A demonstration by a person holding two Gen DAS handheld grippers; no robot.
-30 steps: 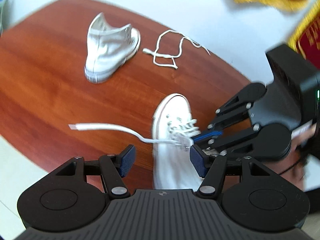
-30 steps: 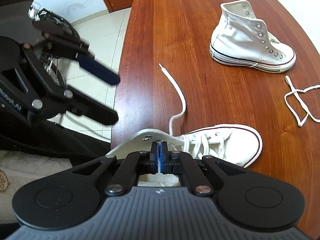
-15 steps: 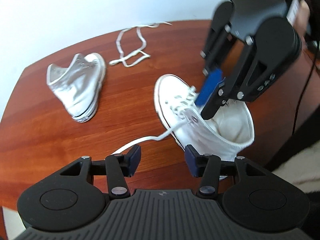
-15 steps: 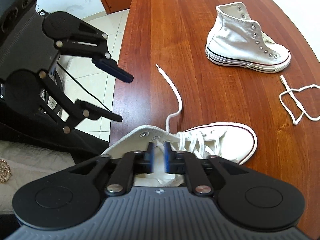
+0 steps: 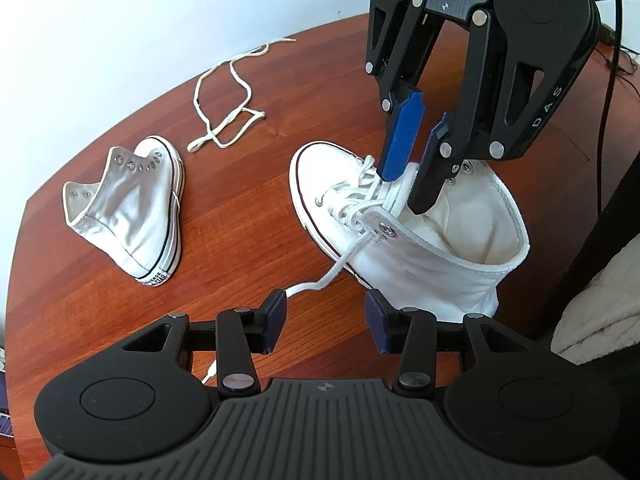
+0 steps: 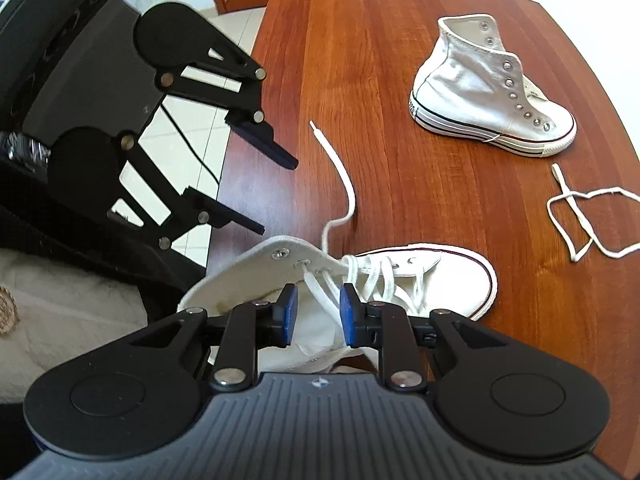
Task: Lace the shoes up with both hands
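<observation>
A white high-top shoe (image 5: 420,264) (image 6: 420,276) lies near the table edge, laced partway up. My right gripper (image 6: 317,308) (image 5: 404,192) hovers over its tongue, pointing down. Its blue pads stand slightly apart with a lace strand (image 6: 320,292) running loose between them, so it is open. The lace's free end (image 6: 340,168) (image 5: 320,280) trails from an upper eyelet across the wood. My left gripper (image 5: 325,312) (image 6: 274,196) is open beside the shoe's ankle and holds nothing; the lace passes just by its left finger.
A second white high-top (image 5: 132,208) (image 6: 480,100) without a lace lies farther out on the wooden table (image 5: 240,240). A loose white lace (image 5: 224,120) (image 6: 580,216) is coiled beyond it. Tiled floor (image 6: 188,140) and cream fabric (image 5: 592,320) border the near table edge.
My right gripper's jaws went from shut on the lace strand to slightly apart. My left gripper rolled, narrowed its jaws and swung round to the shoe's ankle side.
</observation>
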